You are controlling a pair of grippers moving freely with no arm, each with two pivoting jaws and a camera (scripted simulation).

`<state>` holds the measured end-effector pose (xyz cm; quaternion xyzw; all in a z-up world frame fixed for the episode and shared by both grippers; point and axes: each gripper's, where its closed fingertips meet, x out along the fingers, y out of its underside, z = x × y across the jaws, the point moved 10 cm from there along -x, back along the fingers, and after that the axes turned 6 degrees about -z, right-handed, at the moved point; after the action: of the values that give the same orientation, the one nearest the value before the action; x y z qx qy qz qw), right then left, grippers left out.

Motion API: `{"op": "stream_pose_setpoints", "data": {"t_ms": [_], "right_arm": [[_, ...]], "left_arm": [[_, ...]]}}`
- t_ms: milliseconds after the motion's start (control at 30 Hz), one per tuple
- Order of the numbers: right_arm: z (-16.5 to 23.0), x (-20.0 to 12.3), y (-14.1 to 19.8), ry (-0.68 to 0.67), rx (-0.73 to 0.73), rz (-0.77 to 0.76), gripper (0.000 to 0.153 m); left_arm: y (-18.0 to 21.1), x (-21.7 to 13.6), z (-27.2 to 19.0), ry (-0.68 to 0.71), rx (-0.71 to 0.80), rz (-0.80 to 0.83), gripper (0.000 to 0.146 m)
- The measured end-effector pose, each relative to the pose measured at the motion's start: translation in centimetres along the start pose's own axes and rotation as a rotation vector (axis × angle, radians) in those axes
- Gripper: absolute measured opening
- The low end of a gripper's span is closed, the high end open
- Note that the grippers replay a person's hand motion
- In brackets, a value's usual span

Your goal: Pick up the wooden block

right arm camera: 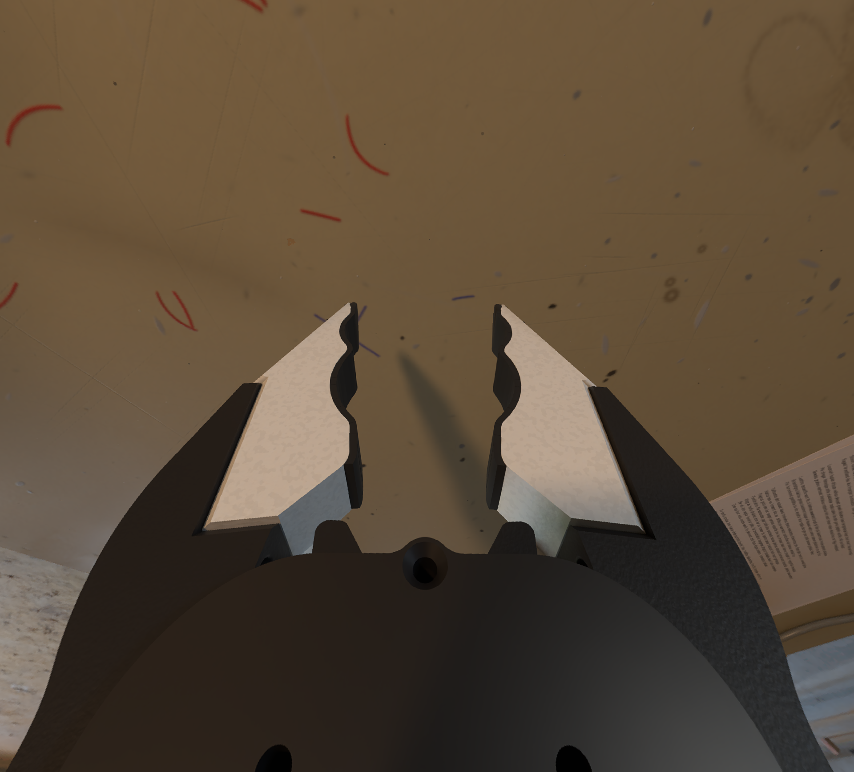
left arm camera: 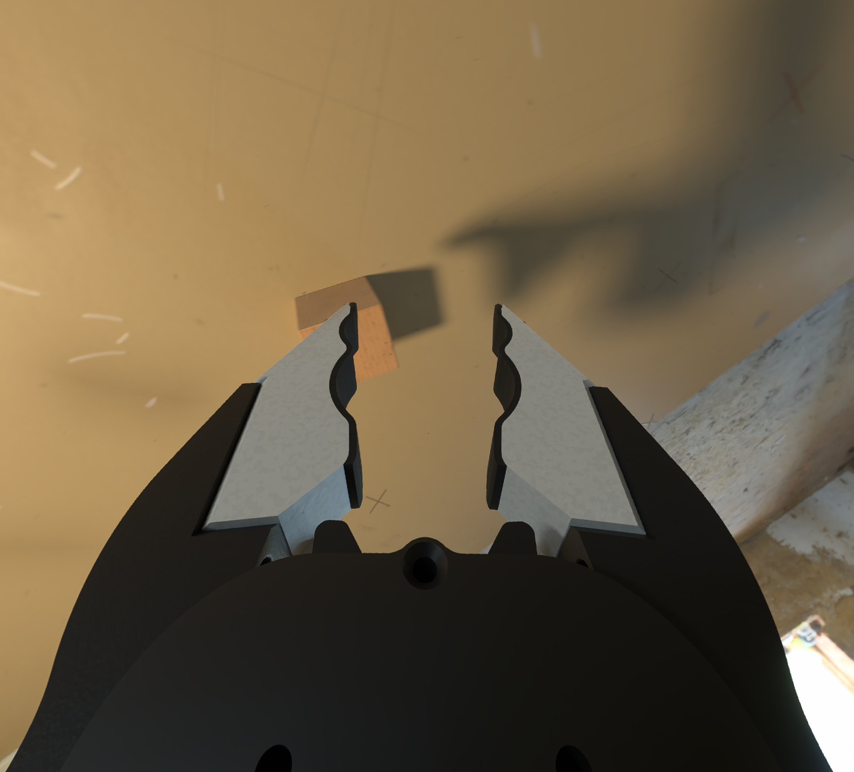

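A small light wooden block (left arm camera: 375, 345) sits on the tan tabletop (left arm camera: 231, 125) in the left wrist view. It lies just beyond and partly behind my left finger's tip, left of the gap's middle. My left gripper (left arm camera: 424, 310) is open and empty, above the table. The block casts a dark shadow to its right. In the right wrist view my right gripper (right arm camera: 424, 310) is open and empty over a bare stretch of the tabletop (right arm camera: 554, 149) marked with red strokes. The block does not show in that view.
The table's pale, rough edge (left arm camera: 739, 417) runs diagonally at the lower right of the left wrist view. A large soft shadow lies right of the block. A printed sheet (right arm camera: 795, 514) lies at the right edge of the right wrist view, and a pale rough surface (right arm camera: 32, 611) shows at lower left.
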<state>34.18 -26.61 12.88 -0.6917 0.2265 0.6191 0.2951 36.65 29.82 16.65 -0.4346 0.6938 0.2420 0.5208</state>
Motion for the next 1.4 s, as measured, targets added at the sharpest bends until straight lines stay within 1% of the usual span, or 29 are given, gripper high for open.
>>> {"op": "stream_pose_setpoints", "data": {"t_ms": [100,133,200,300,367,500,633,700,800,900,1000,1133,1300,1400], "right_arm": [[0.2,0.1,-0.2,-0.003,-0.014,0.008,0.058],[0.2,0.2,-0.2,-0.003,-0.019,0.011,0.058],[0.3,0.3,-0.3,-0.007,-0.023,0.014,0.058],[0.3,0.3,-0.3,-0.007,-0.025,0.016,0.058],[0.3,0.3,-0.2,-0.005,-0.027,0.017,0.058],[0.3,0.3,-0.1,-0.009,-0.025,0.021,0.058],[0.2,0.2,0.0,-0.009,-0.022,0.017,0.058],[0.0,0.2,0.0,-0.013,-0.016,0.016,0.058],[0.0,0.4,0.1,-0.017,-0.012,0.029,0.058],[0.1,0.6,0.0,-0.021,-0.016,0.038,0.058],[0.1,0.7,0.0,-0.025,-0.021,0.043,0.058],[0.0,0.7,0.1,-0.019,-0.017,0.044,0.058],[-0.2,0.3,0.2,0.0,-0.011,0.03,0.057],[-0.2,0.0,0.2,0.017,-0.013,0.021,0.057]], "left_arm": [[0.1,0.6,1.1,-0.09,-0.058,0.06,0.062],[0.3,0.8,1.4,-0.101,-0.075,0.082,0.063],[0.6,1.1,1.9,-0.114,-0.1,0.117,0.067],[0.9,1.4,2.1,-0.135,-0.116,0.154,0.069],[1.1,1.7,2.1,-0.129,-0.134,0.18,0.071],[1.1,2.7,2.5,-0.165,-0.166,0.247,0.071],[1.4,3.5,3.1,-0.185,-0.206,0.309,0.068],[1.5,3.9,3.2,-0.178,-0.21,0.339,0.061],[1.4,4.1,3.1,-0.172,-0.209,0.362,0.048],[1.3,4.1,2.9,-0.185,-0.196,0.371,0.048],[0.9,3.9,2.7,-0.193,-0.202,0.348,0.048],[0.4,2.5,2.0,-0.171,-0.176,0.251,0.048],[0.1,-0.4,0.6,-0.094,-0.072,0.051,0.048],[0.1,-2.5,-0.5,-0.005,0.001,-0.101,0.048]]}}
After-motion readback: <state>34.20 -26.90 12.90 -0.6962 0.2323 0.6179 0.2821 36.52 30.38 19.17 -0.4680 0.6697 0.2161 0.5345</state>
